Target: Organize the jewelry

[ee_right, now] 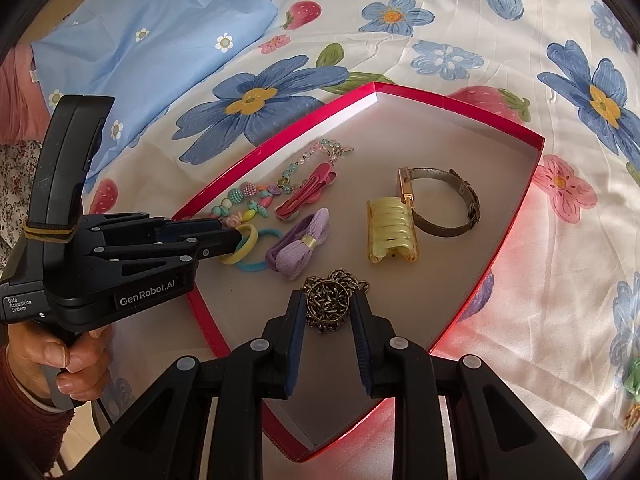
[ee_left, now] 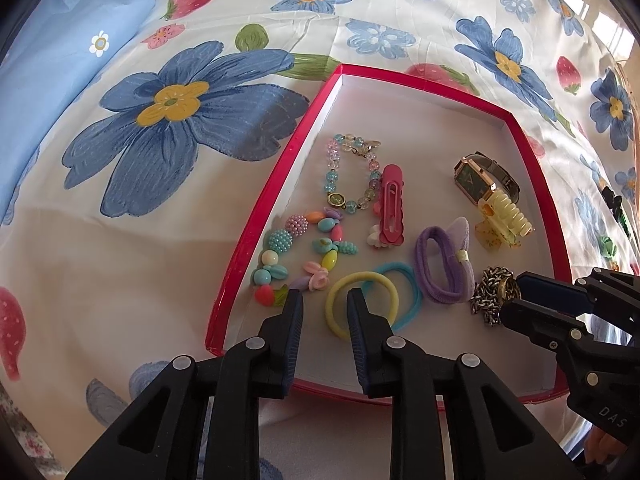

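Most of the jewelry already lies in the red-rimmed box (ee_right: 516,208) on the bed. Your right tool (ee_right: 329,308) is closed on the chain necklace (ee_right: 329,305), low over the box floor at its 6 o'clock edge in the right wrist view. Your left tool (ee_left: 322,302) stands partly open astride the rim of the yellow hair tie (ee_left: 362,306), one finger through the ring, pads not pressing it. At 12 o'clock from the chain sit the yellow claw clip (ee_right: 392,230) and the watch (ee_right: 440,200); the beaded bracelets (ee_left: 298,250) lie at 10. A few small pieces on the quilt (ee_left: 608,248) past the box look still to be collected.
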Demonstrator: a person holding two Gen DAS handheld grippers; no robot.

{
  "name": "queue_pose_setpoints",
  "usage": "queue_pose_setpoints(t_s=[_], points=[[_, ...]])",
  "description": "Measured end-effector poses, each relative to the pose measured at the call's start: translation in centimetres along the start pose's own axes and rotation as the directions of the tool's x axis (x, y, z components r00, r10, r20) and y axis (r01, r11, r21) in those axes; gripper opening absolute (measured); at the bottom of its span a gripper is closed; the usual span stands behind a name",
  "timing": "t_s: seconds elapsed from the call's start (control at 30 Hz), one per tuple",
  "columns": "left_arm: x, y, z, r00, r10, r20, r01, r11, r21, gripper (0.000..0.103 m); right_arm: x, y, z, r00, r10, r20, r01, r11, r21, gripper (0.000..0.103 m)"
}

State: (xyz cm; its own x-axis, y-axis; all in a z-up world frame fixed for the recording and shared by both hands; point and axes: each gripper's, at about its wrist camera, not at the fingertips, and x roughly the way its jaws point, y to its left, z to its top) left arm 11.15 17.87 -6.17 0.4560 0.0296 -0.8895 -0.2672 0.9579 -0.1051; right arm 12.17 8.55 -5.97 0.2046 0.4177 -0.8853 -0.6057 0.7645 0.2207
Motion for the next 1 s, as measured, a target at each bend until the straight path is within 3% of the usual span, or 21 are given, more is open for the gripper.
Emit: queue_pose_setpoints(t_s=[0.47, 0.57, 0.73, 1.0], points=[[-0.8, 0.4, -0.3, 1.0, -0.003, 0.009, 0.003, 1.0, -0.018, 0.036, -0.6, 0.0, -0.1, 1.0, 0.008, 0.012, -0.008, 1.0, 0.012, 0.034], [-1.0, 0.4, -0.3, 1.0, -0.002, 0.012, 0.003, 1.0, -0.019, 0.041, -0.8, -0.1, -0.2, 1.0, 0.012, 0.015, -0.012, 1.0, 0.017, 0.038], [-2.0, 0.7, -0.4, 0.999, -0.02, 0.028, 0.021, 0.999, -0.036, 0.06, -1.5, -0.1, -0.3, 0.999, 0.019, 0.038, -0.02, 1.0, 0.022, 0.048], [-4.1, 1.8, -1.0, 0.995, -0.065, 0.072, 0.071, 0.994, -0.083, 0.075, -3.2, -0.6, -0.9, 0.996, 0.037, 0.082, -0.039, 0.999, 0.028, 0.063]])
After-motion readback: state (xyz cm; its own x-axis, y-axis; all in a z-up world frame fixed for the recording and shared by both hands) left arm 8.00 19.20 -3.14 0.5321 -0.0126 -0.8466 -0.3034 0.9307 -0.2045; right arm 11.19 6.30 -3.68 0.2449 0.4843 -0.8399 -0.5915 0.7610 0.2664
